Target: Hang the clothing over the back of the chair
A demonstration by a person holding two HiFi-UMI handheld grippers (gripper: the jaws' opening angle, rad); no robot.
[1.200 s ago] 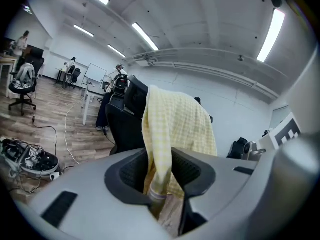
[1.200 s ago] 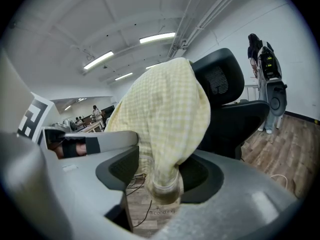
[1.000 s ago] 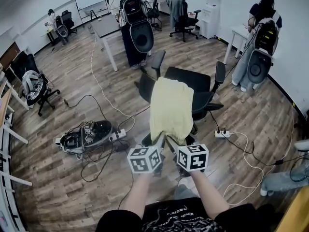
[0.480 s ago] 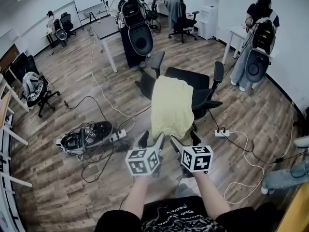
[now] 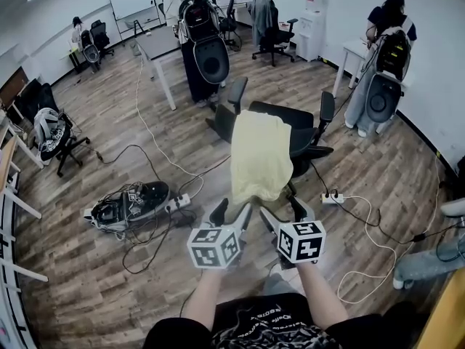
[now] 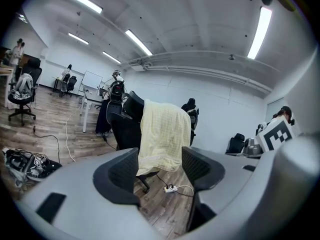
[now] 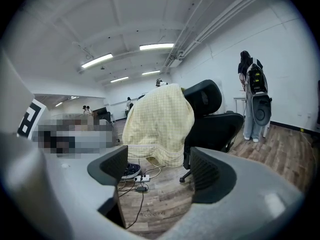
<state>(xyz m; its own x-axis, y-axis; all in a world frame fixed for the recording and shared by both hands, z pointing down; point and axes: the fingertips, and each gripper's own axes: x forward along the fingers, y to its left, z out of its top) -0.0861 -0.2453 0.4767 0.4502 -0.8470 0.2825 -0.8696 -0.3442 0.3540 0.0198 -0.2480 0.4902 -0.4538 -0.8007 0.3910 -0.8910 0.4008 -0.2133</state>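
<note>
My left gripper [image 5: 232,214] and right gripper [image 5: 282,212] have just opened, both empty, because the yellow clothing [image 5: 260,158] hangs by itself over the chair [image 5: 306,131] back.

clothing [image 5: 259,155]: pale yellow cloth, soft waffle weave | chair [image 5: 305,133]: black, matt mesh back | floor [image 5: 87,289]: wood planks, slight sheen | gripper [image 6: 159,170] pads: grey matt plastic, ribbed

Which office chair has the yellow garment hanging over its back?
The black chair at mid-floor, directly ahead; the yellow garment drapes its backrest, unlike the others.
</note>
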